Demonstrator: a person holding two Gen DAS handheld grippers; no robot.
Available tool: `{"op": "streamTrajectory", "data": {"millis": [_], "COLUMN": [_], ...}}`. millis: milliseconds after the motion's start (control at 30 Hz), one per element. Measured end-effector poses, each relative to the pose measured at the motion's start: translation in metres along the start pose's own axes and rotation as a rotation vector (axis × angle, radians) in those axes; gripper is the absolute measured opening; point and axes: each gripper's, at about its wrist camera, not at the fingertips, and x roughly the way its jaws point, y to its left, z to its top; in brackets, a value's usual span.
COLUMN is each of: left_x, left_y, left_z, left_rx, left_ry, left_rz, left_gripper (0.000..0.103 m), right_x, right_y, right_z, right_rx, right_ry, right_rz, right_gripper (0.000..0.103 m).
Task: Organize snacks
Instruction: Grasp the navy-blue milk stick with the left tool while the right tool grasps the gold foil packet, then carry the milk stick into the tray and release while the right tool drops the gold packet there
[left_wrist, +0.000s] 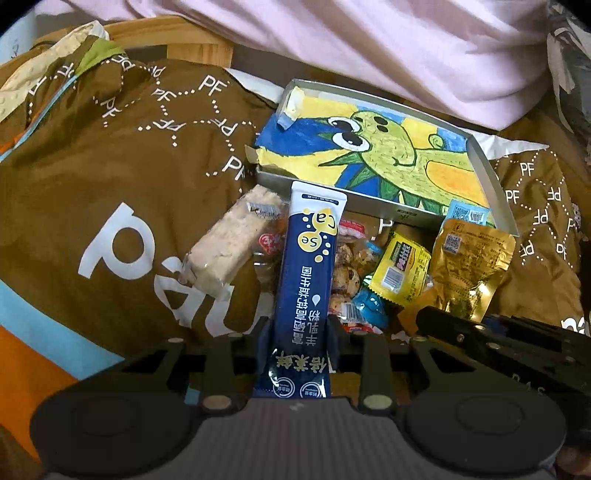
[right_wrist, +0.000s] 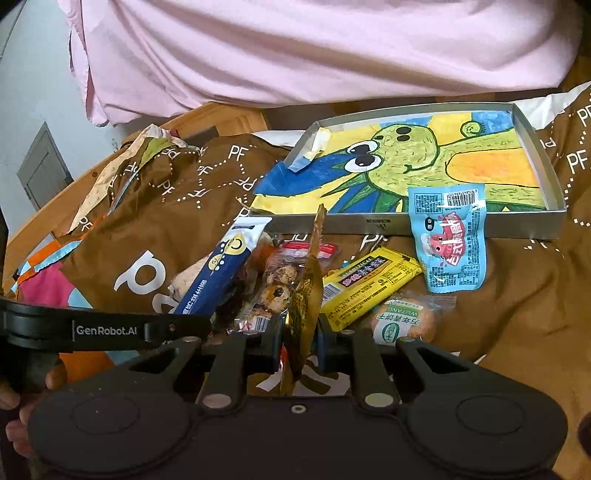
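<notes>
My left gripper (left_wrist: 300, 332) is shut on a long dark-blue stick sachet (left_wrist: 308, 266), held upright above the snack pile; the same sachet (right_wrist: 221, 269) shows in the right wrist view. My right gripper (right_wrist: 300, 338) is shut on a gold foil packet (right_wrist: 304, 295), seen edge-on; from the left that packet (left_wrist: 469, 262) faces flat. Behind lies a shallow grey tray (left_wrist: 495, 181) lined with a green cartoon drawing; the tray (right_wrist: 546, 166) holds no snacks. A light-blue packet (right_wrist: 448, 240) leans on its front wall. A yellow packet (right_wrist: 365, 284) and a rice bar (left_wrist: 225, 243) lie in the pile.
Brown printed bags (left_wrist: 110, 177) cover the surface around the pile. Pink fabric (right_wrist: 295, 48) hangs behind the tray. A cookie pack (left_wrist: 345, 273) and a round cracker pack (right_wrist: 404, 321) lie among the snacks. A person's hand (right_wrist: 22, 402) grips the left tool handle.
</notes>
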Motion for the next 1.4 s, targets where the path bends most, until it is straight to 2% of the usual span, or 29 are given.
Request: {"op": "streamTrajectory", "data": {"millis": [467,600,833,1000,1233,1400], "left_x": [-0.013,-0.011,-0.011,-0.007,0.001,0.02], "left_y": [0.002,0.004,0.005,0.002,0.003,0.002], "left_z": [0.006,0.006,0.012,0.019,0.05,0.077], "left_rx": [-0.026,-0.052,-0.057,-0.05,-0.073,-0.089], "left_ry": [-0.115,-0.125,-0.186,-0.221,-0.303,-0.351], "left_rz": [-0.03,-0.058,-0.103,-0.109,-0.149,-0.146], "left_gripper": [0.034,0.034,0.034,0.034,0.034,0.034], "right_x": [-0.003,-0.001,0.001,-0.001,0.011,0.038], "right_y": [0.002,0.003,0.005,0.004,-0.01,-0.026], "right_z": [0.007,0.008,0.012,0.018,0.044,0.07], "right_rx": [-0.013,-0.021,-0.031,-0.045,-0.018,0.017], "right_ry": [-0.035,-0.04,-0.065,-0.102,-0.178,-0.198], "right_rz": [0.017,0.011,0.011,0.022,0.03,0.032], "right_gripper": [0.019,0.019,0.019,0.019,0.019,0.019]}}
